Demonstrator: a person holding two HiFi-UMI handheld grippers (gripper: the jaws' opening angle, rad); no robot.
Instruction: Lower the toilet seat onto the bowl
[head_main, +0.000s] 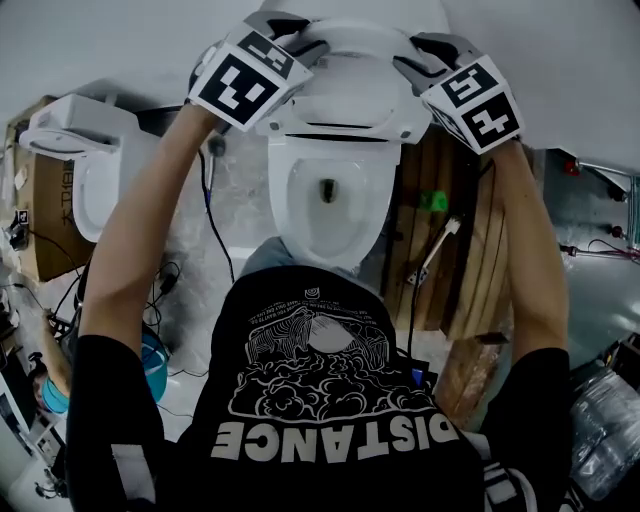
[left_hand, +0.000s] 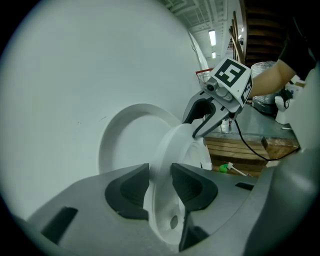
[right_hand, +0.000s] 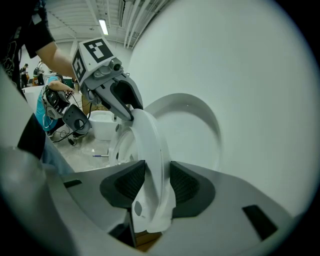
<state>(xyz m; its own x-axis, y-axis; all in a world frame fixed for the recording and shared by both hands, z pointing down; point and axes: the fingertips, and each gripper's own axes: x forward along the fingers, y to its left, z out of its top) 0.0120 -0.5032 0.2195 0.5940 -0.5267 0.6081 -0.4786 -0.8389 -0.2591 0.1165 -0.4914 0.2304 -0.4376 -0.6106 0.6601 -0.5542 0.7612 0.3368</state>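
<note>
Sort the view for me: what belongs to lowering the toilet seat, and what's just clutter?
In the job:
- toilet seat, raised, clamped on both sides
- bowl
- left tongs
- right tongs

Lying about:
- second toilet, far left
- green item
- wooden boards
- cables on the floor

Black T-shirt (head_main: 200, 440) with white print (head_main: 330, 435)

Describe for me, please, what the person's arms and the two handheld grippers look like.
The left gripper and right gripper each have a smooth grey body ending in two dark, ribbed jaws. Each carries a white cube printed with black square markers. The person wears a black short-sleeved T-shirt with a white print on the front; the forearms are bare.
</note>
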